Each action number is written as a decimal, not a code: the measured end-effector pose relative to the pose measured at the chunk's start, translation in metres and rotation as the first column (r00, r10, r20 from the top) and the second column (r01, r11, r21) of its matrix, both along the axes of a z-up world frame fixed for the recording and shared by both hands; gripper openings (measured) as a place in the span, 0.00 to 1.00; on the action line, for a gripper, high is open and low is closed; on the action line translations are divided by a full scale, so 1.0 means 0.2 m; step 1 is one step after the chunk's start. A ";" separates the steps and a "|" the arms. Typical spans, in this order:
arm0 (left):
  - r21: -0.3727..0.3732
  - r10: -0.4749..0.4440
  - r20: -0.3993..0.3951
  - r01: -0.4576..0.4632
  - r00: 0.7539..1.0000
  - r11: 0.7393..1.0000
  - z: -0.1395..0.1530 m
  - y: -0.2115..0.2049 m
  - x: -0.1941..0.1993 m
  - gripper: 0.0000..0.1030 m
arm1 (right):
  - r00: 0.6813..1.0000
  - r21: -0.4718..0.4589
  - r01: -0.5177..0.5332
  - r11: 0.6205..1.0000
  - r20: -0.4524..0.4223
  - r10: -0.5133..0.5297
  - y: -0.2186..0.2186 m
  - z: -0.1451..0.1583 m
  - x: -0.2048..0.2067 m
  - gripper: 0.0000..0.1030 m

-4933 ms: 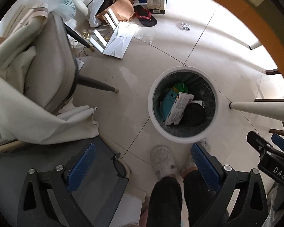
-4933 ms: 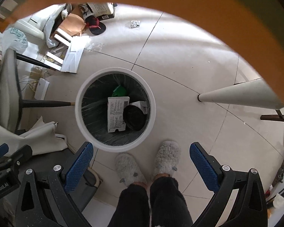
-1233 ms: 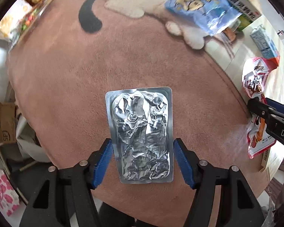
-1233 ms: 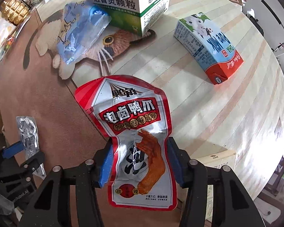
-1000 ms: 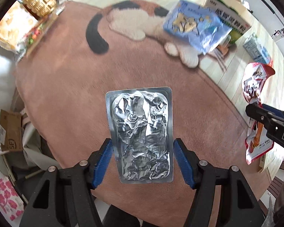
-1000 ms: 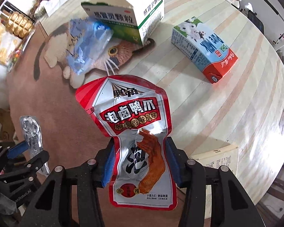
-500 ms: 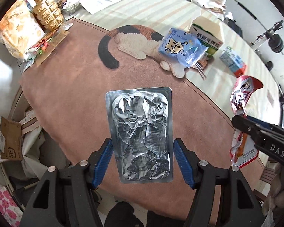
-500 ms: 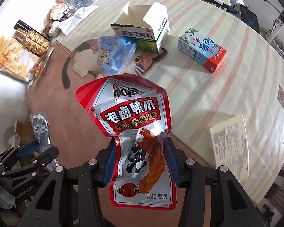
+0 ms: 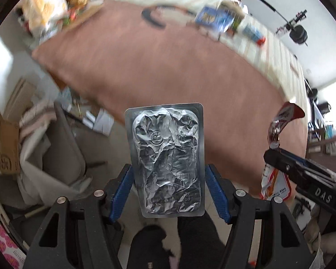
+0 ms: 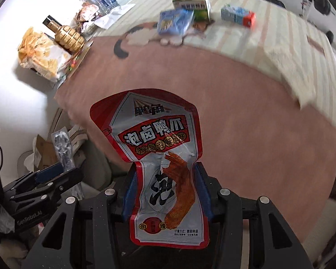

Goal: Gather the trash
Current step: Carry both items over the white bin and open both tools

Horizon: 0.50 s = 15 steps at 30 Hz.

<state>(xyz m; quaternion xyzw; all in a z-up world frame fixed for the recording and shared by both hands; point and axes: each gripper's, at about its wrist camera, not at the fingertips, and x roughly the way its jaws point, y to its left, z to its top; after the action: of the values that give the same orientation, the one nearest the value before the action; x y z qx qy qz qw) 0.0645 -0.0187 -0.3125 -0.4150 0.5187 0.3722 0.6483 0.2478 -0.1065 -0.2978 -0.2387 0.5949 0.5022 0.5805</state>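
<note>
In the left wrist view, the left gripper (image 9: 168, 190) is clamped on a crumpled foil blister pack (image 9: 165, 157), its blue pads pressing the pack's two long edges, and the pack stands up between them above the edge of the brown cat-print table mat (image 9: 168, 67) and the floor below. At the right edge of this view the right gripper (image 9: 302, 172) shows from the side with the red snack pouch (image 9: 277, 130) in its jaws. In the right wrist view, the right gripper (image 10: 165, 192) pinches that red snack pouch (image 10: 156, 157) at its narrow waist, so the printed top fans out above the pads; the left gripper (image 10: 44, 179) with the blister pack (image 10: 61, 148) sits low on the left. Both pieces appear lifted clear of the table, so the pick-up of these two seems done, and dropping them in a bin is what remains; no bin is in sight. Still lying on the striped tablecloth (image 10: 291, 44) are a blue plastic bag (image 10: 174, 21), an open green-and-white box (image 10: 194, 4) and a small milk carton (image 10: 237, 14), probably left to collect.
</note>
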 end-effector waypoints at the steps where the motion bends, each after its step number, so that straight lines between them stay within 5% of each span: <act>1: -0.021 -0.006 -0.005 0.006 1.000 1.000 -0.05 -0.03 -0.05 0.61 | 1.000 -0.012 0.005 1.000 -0.007 -0.005 -0.06 -0.04 -0.06 0.49; 8: -0.206 -0.041 -0.040 0.032 0.998 0.978 -0.69 -0.16 -0.23 0.61 | 0.999 -0.145 0.030 0.989 -0.037 -0.036 -0.36 -0.56 -0.38 0.49; 15: -0.261 -0.066 -0.053 0.050 0.996 0.964 -1.35 -0.16 -0.22 0.61 | 0.998 -0.239 0.041 0.970 -0.032 -0.050 -0.46 -1.30 -0.51 0.49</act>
<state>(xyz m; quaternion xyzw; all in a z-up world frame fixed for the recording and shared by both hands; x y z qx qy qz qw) 0.0196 -0.0506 -0.5818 -0.4692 0.5943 0.2945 0.5830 0.1452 -0.1988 -0.5574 -0.2832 0.6669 0.4181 0.5479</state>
